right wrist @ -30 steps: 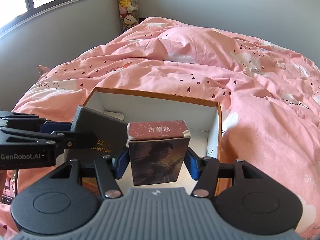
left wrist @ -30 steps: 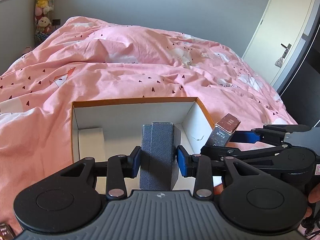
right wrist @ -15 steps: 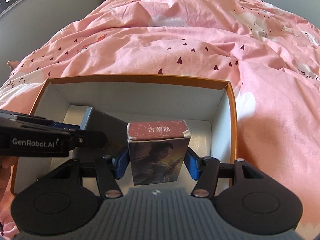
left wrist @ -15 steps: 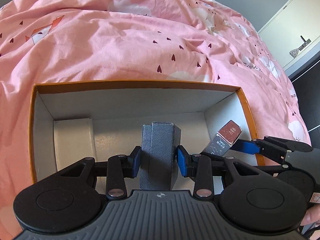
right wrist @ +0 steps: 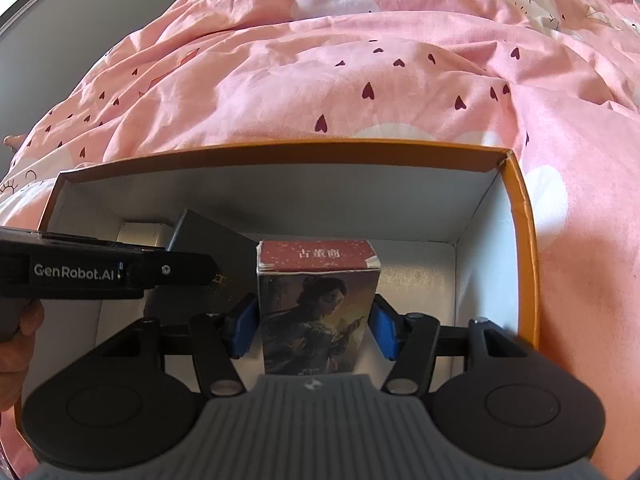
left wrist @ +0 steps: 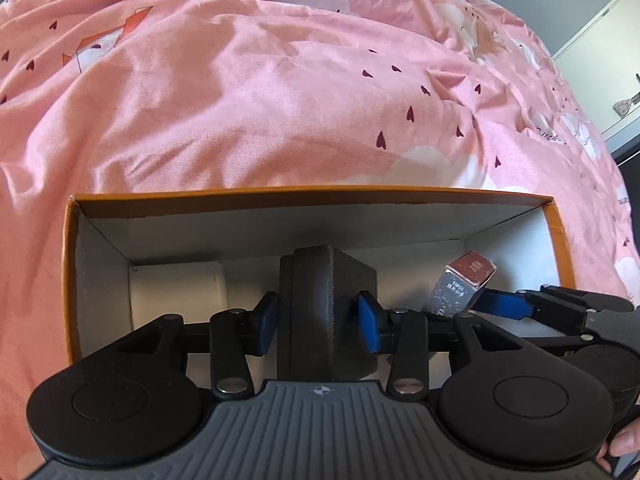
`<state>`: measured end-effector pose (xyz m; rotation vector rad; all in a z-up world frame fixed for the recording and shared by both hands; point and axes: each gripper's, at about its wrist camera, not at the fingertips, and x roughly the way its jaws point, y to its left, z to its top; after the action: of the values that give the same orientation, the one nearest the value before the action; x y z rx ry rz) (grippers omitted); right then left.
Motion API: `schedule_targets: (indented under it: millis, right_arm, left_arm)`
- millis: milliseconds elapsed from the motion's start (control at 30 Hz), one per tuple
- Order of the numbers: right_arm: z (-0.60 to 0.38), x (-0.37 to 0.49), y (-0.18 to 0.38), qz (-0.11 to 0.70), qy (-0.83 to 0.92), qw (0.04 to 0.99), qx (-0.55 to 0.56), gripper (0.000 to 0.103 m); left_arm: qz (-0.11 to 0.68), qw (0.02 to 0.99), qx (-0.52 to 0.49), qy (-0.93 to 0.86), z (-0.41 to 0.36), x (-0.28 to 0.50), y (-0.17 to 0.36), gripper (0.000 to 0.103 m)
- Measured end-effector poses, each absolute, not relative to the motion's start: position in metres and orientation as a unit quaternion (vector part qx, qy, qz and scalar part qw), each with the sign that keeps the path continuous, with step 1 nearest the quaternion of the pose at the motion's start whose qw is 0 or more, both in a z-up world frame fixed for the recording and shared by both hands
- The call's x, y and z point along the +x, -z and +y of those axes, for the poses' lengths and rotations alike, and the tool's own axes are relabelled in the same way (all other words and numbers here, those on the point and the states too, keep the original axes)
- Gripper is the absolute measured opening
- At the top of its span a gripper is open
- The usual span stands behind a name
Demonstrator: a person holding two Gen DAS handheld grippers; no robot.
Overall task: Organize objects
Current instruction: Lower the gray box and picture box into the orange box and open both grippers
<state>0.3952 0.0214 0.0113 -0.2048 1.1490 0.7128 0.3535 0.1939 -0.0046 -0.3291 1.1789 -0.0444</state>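
An orange cardboard box (left wrist: 312,192) with a white inside lies open on a pink duvet. My left gripper (left wrist: 318,322) reaches down into it with a dark grey textured box (left wrist: 312,300) standing between its blue pads. Its jaws are opening and the pads no longer press on that box. My right gripper (right wrist: 314,330) is shut on a box with a woman's picture and a red top (right wrist: 316,304), held upright inside the orange box (right wrist: 320,150), right of the grey box (right wrist: 208,248). The picture box (left wrist: 460,288) also shows in the left wrist view.
A small white box (left wrist: 176,292) sits at the left end of the orange box. The pink duvet (left wrist: 280,100) with dark heart prints surrounds the box on all sides. A white door (left wrist: 624,20) stands at the far right. A person's hand (right wrist: 20,340) holds the left gripper's handle.
Both grippers have come down and tilted into the orange box with their loads. The left pads have spread slightly and the grey box has turned a little between them.
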Motion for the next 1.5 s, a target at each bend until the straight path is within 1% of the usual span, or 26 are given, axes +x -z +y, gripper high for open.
schedule_targets:
  millis: [133, 200, 433, 567, 767, 867, 933, 1000, 1033, 1067, 1167, 1233, 1333, 1500]
  right_arm:
    - [0.027, 0.401, -0.01, 0.538, -0.328, 0.771, -0.091, 0.061]
    - [0.031, 0.404, -0.008, 0.542, -0.327, 0.769, -0.093, 0.061]
    - [0.041, 0.419, 0.003, 0.573, -0.309, 0.756, -0.071, 0.061]
    - [0.047, 0.423, 0.01, 0.586, -0.303, 0.748, -0.066, 0.061]
    - [0.049, 0.423, 0.011, 0.59, -0.312, 0.743, -0.045, 0.06]
    - [0.049, 0.421, 0.006, 0.583, -0.316, 0.746, -0.054, 0.06]
    - [0.046, 0.419, 0.002, 0.582, -0.321, 0.745, -0.061, 0.052]
    - [0.042, 0.418, 0.002, 0.58, -0.314, 0.748, -0.072, 0.03]
    - [0.039, 0.418, 0.003, 0.582, -0.311, 0.748, -0.071, 0.027]
    - [0.036, 0.419, 0.004, 0.587, -0.308, 0.746, -0.064, 0.026]
    - [0.027, 0.42, 0.013, 0.601, -0.308, 0.736, -0.045, 0.027]
    - [0.025, 0.418, 0.016, 0.598, -0.31, 0.738, -0.037, 0.027]
    - [0.026, 0.417, 0.016, 0.6, -0.314, 0.736, -0.022, 0.023]
    - [0.037, 0.414, 0.013, 0.578, -0.325, 0.747, -0.046, 0.023]
  left_arm:
    - [0.562, 0.818, -0.12, 0.014, 0.19, 0.354, 0.004, 0.059]
    - [0.563, 0.82, -0.105, 0.013, 0.188, 0.353, 0.003, 0.061]
    - [0.564, 0.824, -0.032, 0.046, 0.18, 0.341, -0.007, 0.061]
    - [0.562, 0.824, 0.016, 0.067, 0.17, 0.332, -0.006, 0.064]
    - [0.569, 0.817, 0.043, 0.079, 0.163, 0.327, 0.005, 0.065]
    - [0.566, 0.818, 0.059, 0.084, 0.158, 0.325, 0.006, 0.067]
    - [0.566, 0.817, 0.07, 0.086, 0.155, 0.324, 0.007, 0.067]
    - [0.567, 0.815, 0.079, 0.085, 0.152, 0.324, 0.01, 0.067]
    - [0.567, 0.815, 0.083, 0.083, 0.15, 0.324, 0.011, 0.067]
    - [0.564, 0.817, 0.088, 0.083, 0.148, 0.324, 0.012, 0.067]
    - [0.563, 0.817, 0.09, 0.084, 0.146, 0.324, 0.013, 0.067]
    - [0.562, 0.817, 0.097, 0.084, 0.145, 0.324, 0.014, 0.066]
    - [0.557, 0.82, 0.111, 0.073, 0.145, 0.323, 0.014, 0.065]
    - [0.556, 0.822, 0.106, 0.065, 0.151, 0.327, 0.015, 0.065]
